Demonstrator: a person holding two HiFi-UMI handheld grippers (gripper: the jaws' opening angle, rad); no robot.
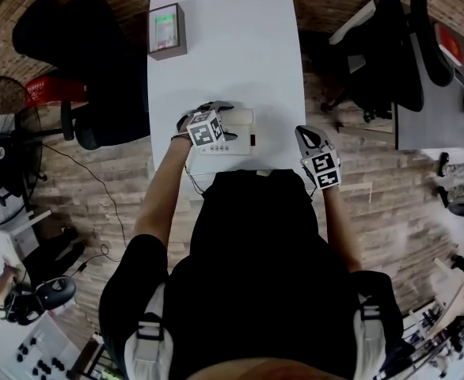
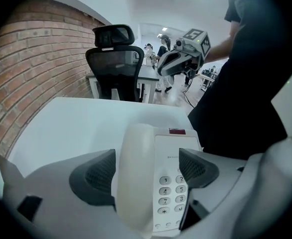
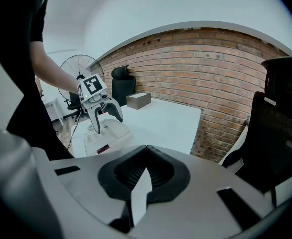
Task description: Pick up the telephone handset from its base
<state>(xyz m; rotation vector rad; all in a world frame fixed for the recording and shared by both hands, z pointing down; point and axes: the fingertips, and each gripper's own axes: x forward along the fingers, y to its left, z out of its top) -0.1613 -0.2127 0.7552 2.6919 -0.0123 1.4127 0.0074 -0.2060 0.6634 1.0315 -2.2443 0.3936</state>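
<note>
- The handset (image 2: 134,176) lies cradled on the base (image 2: 173,151), beside its keypad.
- The left gripper (image 3: 107,121) hangs over the base, jaws spread either side of the handset, not yet gripping.
- The right gripper (image 3: 145,158) is well apart from the base, jaws pressed together, empty.
- Judged step: grasp approach. Next: close on the handset, then lift.

Office — swivel chairs (image 1: 81,62), desks (image 1: 224,62)

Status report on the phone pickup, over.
Left gripper open, jaws either side of the handset. Handset on its base, not yet lifted. Right gripper shut, empty, off to the side. Box far up the table, not in the way.
</note>
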